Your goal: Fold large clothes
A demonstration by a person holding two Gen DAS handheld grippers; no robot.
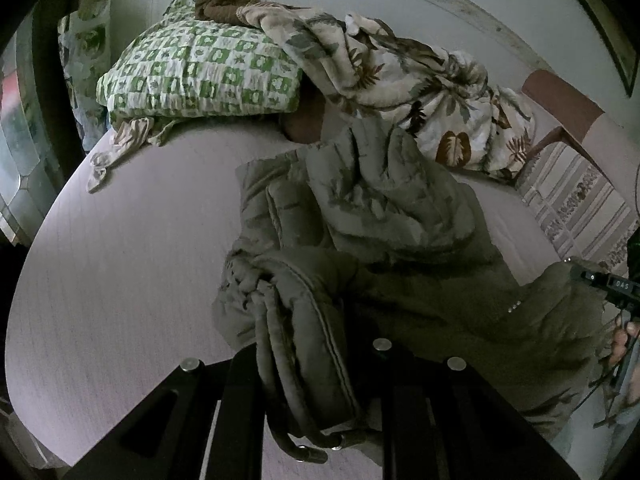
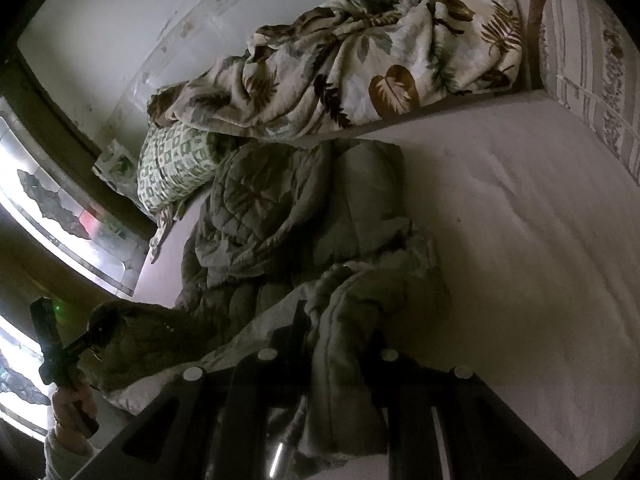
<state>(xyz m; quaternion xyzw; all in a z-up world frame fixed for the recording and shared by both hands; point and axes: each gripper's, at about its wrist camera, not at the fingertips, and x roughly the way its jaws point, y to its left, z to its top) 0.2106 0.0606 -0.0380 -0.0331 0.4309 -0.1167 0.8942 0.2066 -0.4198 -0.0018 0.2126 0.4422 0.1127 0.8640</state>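
On bed (image 1: 120, 264): one jacket (image 1: 380, 208), apparently two pillows (image 1: 200, 68).

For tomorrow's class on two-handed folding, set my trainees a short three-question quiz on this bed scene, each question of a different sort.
1. True or false: the green checked pillow lies on top of the leaf-print blanket.
2. Multiple choice: the left gripper is A) open above the bed; B) shut on the grey padded coat; C) shut on the pillow.
3. Fill the gap: the right gripper is shut on a bunched edge of the ____.

Key: 1 false, the blanket drapes over the pillow; 2 B; 3 grey padded coat.
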